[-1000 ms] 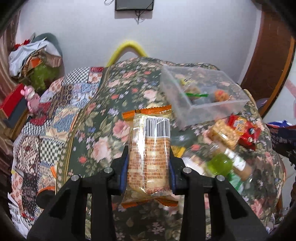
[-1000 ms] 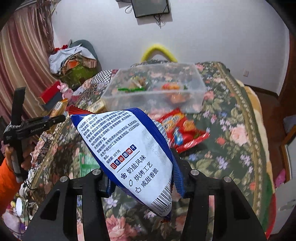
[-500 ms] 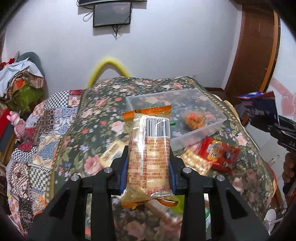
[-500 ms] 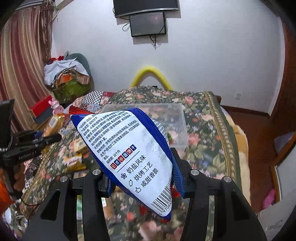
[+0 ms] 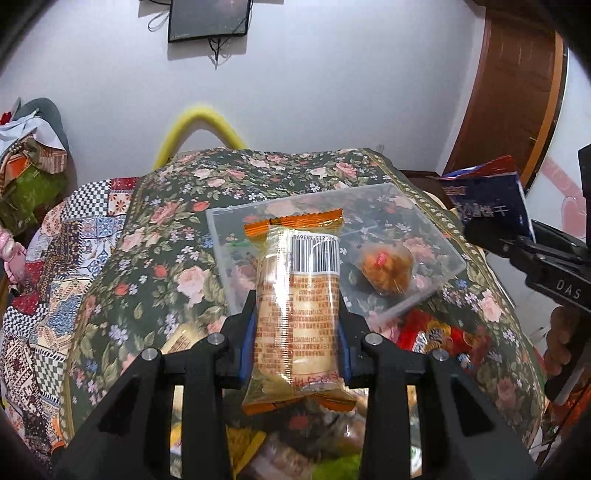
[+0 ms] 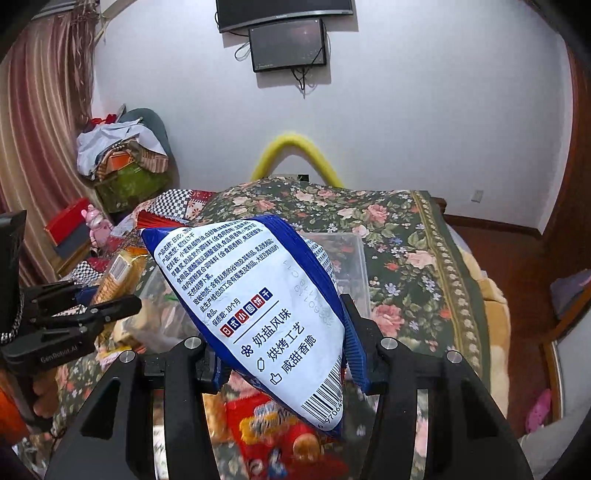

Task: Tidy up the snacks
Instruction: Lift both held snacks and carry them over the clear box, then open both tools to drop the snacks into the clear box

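Both grippers are clamped on snacks and held up over the clear plastic bin [image 5: 436, 236], the landmark for all that follows. Right gripper [image 6: 286, 343], held above the bin's near edge, pinches a big blue-and-white biscuit bag [image 6: 258, 310] that tilts so its barcode corner hangs low; in the left view the same bag shows off to the bin's right. Left gripper [image 5: 295, 343], over the bin's near-left corner, grips an upright orange-trimmed cracker pack [image 5: 299, 314] between its blue pads, barcode facing the camera.

Inside the bin lies a round orange wrapped snack [image 5: 386, 267], toward its right side, apart from the walls. Just in front of the bin, a red snack packet [image 5: 432, 338] lies on the cover, and more wrappers are heaped below the left gripper, too blurred to tell apart.

Under the bin spreads a dark floral bedspread [image 5: 162, 258], with a patchwork quilt [image 5: 55, 266] to its left. Behind it, a yellow arch [image 5: 199, 122] stands at the white wall, a dark screen [image 5: 207, 18] hangs above, and a wooden door [image 5: 517, 85] stands to the right.
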A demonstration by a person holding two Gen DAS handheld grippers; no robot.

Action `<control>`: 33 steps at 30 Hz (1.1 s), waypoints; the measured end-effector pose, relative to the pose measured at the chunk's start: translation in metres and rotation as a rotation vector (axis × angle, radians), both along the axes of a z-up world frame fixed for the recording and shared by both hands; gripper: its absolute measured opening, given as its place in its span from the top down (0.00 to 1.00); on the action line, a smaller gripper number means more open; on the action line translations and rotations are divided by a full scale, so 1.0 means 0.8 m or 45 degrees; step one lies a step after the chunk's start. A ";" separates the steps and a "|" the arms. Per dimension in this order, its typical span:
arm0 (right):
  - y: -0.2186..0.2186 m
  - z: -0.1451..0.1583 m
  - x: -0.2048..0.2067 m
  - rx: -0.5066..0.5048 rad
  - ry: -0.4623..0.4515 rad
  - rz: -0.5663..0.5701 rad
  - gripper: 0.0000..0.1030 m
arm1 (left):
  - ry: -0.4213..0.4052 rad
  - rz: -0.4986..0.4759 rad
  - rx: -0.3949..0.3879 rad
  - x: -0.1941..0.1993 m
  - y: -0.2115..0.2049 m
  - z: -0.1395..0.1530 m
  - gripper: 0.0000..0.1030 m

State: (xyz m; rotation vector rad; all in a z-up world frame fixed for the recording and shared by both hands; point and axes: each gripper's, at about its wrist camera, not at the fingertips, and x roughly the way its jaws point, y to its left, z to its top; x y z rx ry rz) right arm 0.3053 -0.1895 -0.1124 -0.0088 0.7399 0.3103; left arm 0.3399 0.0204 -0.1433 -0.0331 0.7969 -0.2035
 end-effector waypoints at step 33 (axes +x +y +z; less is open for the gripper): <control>0.048 -0.032 0.047 0.035 0.100 0.122 0.24 | -0.038 0.029 -0.008 0.021 0.007 -0.001 0.53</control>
